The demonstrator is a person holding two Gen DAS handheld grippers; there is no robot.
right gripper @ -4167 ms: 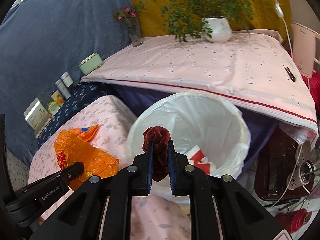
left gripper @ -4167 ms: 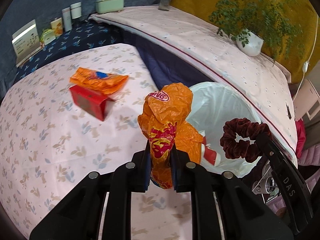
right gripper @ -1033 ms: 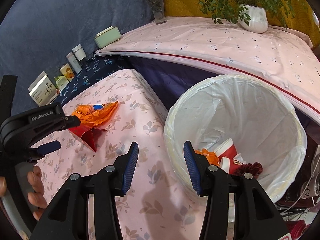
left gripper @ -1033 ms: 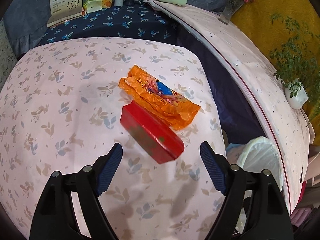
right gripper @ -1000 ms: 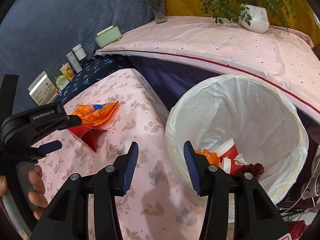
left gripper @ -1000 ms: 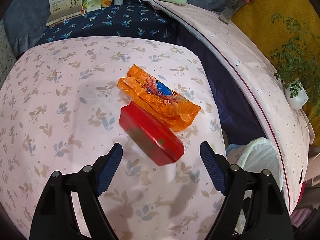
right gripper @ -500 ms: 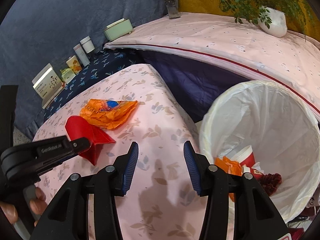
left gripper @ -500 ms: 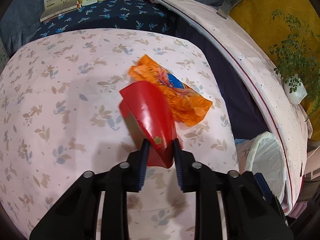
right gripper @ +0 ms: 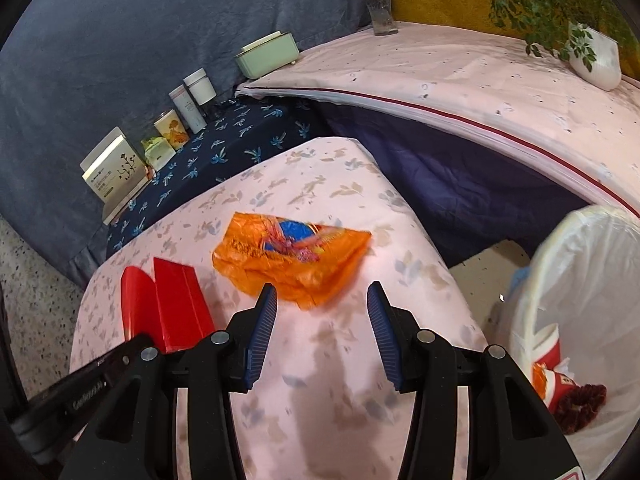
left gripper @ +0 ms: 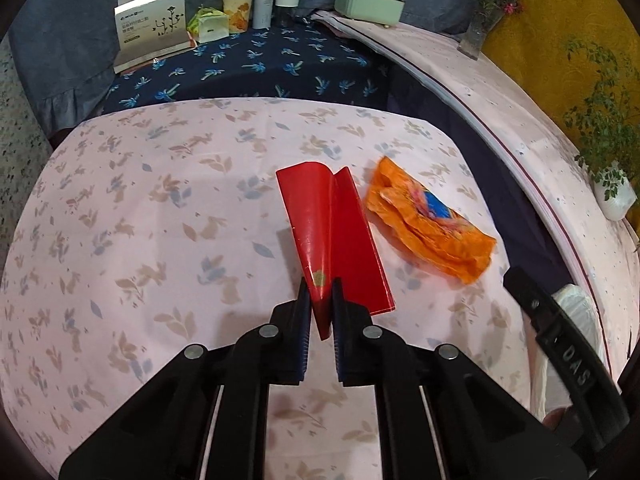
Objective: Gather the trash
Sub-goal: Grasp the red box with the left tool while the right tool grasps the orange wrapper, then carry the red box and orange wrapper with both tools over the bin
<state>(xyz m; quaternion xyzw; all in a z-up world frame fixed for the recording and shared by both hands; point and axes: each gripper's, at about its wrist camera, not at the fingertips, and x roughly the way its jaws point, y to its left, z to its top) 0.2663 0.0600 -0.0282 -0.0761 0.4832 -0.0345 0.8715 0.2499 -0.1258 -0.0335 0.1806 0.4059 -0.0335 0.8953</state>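
Observation:
A flattened red carton (left gripper: pixel 332 236) sits on the pink leaf-print table. My left gripper (left gripper: pixel 320 300) is shut on its near end; the carton also shows at the left of the right wrist view (right gripper: pixel 168 304). An orange snack wrapper (left gripper: pixel 428 224) lies just right of the carton. In the right wrist view my right gripper (right gripper: pixel 322 300) is open and empty, its fingertips just short of the wrapper (right gripper: pixel 292 258). The white-lined trash bin (right gripper: pixel 576 280) stands at the right, off the table, with a red cup, orange wrapper and dark red scrunchie (right gripper: pixel 580 400) inside.
A dark blue shelf behind the table carries a booklet (left gripper: pixel 152 36), cans, bottles and a green box (left gripper: pixel 368 4). A pink-covered ledge with a vase (right gripper: pixel 380 4) and potted plant (right gripper: pixel 592 56) runs at the right. The table's far right edge drops toward the bin.
My left gripper has closed on the red carton and tilted it up from the table. My right gripper has swung left from the bin toward the orange wrapper, still open.

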